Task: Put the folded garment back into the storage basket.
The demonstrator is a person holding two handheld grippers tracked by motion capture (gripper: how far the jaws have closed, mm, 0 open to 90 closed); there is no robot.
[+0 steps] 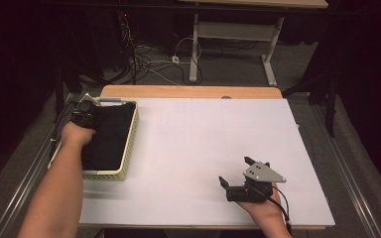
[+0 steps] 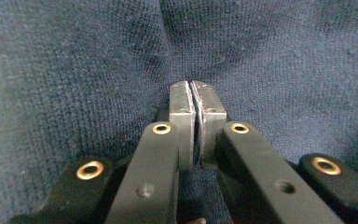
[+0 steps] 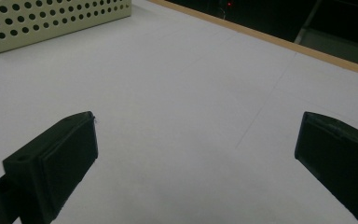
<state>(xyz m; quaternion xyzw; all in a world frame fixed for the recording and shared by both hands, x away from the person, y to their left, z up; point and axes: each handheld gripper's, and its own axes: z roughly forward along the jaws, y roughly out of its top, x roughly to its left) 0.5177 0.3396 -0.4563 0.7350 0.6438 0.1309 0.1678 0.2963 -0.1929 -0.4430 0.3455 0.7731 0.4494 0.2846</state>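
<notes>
pinching navy knit cloth (image 2: 98,56) in basket (image 1: 129,148), left tool (image 2: 193,86) up close

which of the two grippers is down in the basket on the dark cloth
The left gripper, its fingers shut against the dark blue cloth in the cream basket. The right gripper sits open over bare table.

The left gripper (image 1: 85,113) dips into the dark cloth (image 1: 110,134) in the basket (image 1: 130,141) at left, while the right gripper (image 1: 235,172) rests open near right.
</notes>
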